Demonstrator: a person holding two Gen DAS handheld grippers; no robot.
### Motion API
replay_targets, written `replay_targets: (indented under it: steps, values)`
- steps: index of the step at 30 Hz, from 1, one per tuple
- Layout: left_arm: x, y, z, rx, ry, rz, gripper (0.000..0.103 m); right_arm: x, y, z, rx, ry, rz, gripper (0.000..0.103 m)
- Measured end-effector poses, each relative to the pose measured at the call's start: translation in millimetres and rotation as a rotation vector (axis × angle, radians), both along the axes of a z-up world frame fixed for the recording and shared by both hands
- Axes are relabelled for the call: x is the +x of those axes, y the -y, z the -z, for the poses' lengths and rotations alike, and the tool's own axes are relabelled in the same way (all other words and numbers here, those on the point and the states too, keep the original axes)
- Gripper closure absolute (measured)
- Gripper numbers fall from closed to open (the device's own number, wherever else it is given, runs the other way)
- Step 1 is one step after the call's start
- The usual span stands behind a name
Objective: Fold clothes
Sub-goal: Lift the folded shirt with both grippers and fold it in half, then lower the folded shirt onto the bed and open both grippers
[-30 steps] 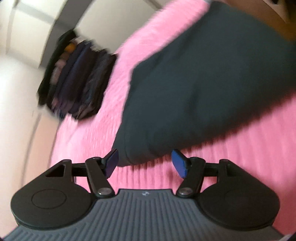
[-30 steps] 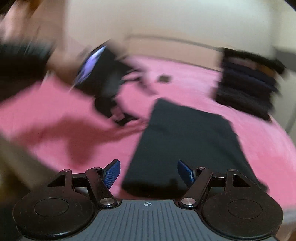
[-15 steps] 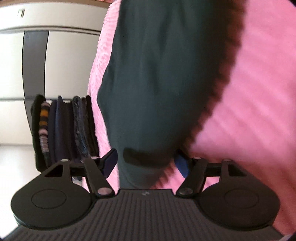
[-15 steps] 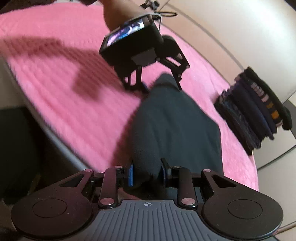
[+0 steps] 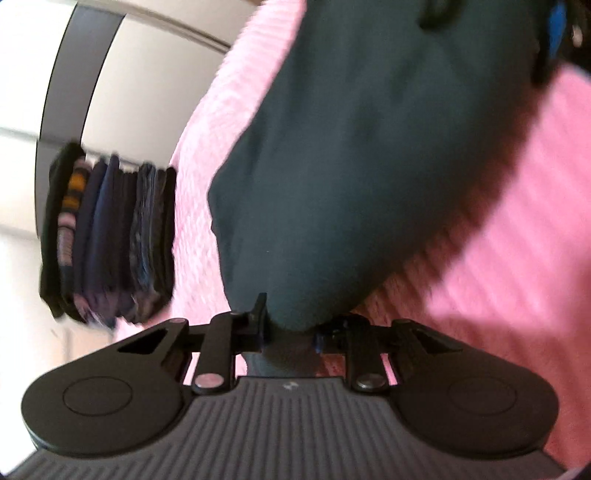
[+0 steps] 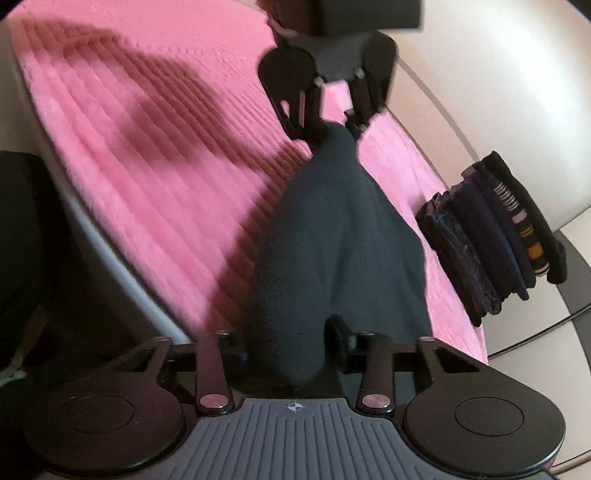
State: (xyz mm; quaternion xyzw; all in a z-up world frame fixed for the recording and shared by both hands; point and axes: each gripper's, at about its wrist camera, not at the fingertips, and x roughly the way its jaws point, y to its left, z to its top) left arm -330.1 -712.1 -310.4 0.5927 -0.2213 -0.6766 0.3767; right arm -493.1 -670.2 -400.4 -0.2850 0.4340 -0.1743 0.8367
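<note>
A dark teal folded garment (image 5: 369,155) hangs stretched between my two grippers above the pink bedspread (image 5: 517,266). My left gripper (image 5: 290,325) is shut on one end of it. My right gripper (image 6: 288,347) is shut on the other end of the garment (image 6: 332,240). In the right wrist view the left gripper (image 6: 334,129) shows at the top, pinching the far end. In the left wrist view the right gripper's blue pads (image 5: 556,22) show at the top right. The cloth sags between them, lifted off the bed.
A stack of folded dark clothes (image 5: 107,240) sits at the far edge of the bed near a pale wall; it also shows in the right wrist view (image 6: 495,236). The bed's pale edge (image 6: 110,236) runs at the left, with dark floor beyond.
Both grippers went from open to shut on the garment's ends, the right first, then the left. The garment, lying flat before, is now raised off the bedspread.
</note>
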Motion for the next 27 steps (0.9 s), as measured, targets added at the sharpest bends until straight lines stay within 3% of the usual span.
replay_targets:
  steps: [5,8,13,16,18,21,23,24,26,27]
  values:
    - [-2,-11,-21,0.062,-0.079,-0.049,0.084,-29,31,-57,0.069,0.146,-0.09,0.081]
    - [9,-17,-44,0.033,-0.162,-0.125,0.085,-16,64,-90,0.021,0.223,-0.168,0.081]
    - [33,-34,-89,-0.044,-0.147,-0.27,0.086,27,105,-135,-0.044,0.315,-0.343,0.082]
    - [47,-69,-117,-0.114,-0.133,-0.387,0.086,35,91,-139,-0.056,0.335,-0.487,0.082]
    - [45,-105,-126,-0.154,-0.107,-0.459,0.086,27,71,-121,-0.029,0.309,-0.585,0.081]
    - [19,-174,-100,-0.15,-0.026,-0.541,0.086,8,43,-75,0.043,0.222,-0.666,0.081]
    - [-6,-214,-63,-0.101,-0.004,-0.581,0.084,-6,30,-45,0.079,0.148,-0.686,0.081]
    - [-19,-234,-39,-0.063,-0.006,-0.596,0.081,-14,24,-34,0.05,0.122,-0.686,0.081]
    - [-40,-264,3,0.031,-0.049,-0.631,0.078,-32,14,-14,-0.01,0.069,-0.685,0.063]
    - [-48,-274,17,0.041,-0.062,-0.654,0.076,-40,14,-15,-0.011,0.074,-0.653,0.06]
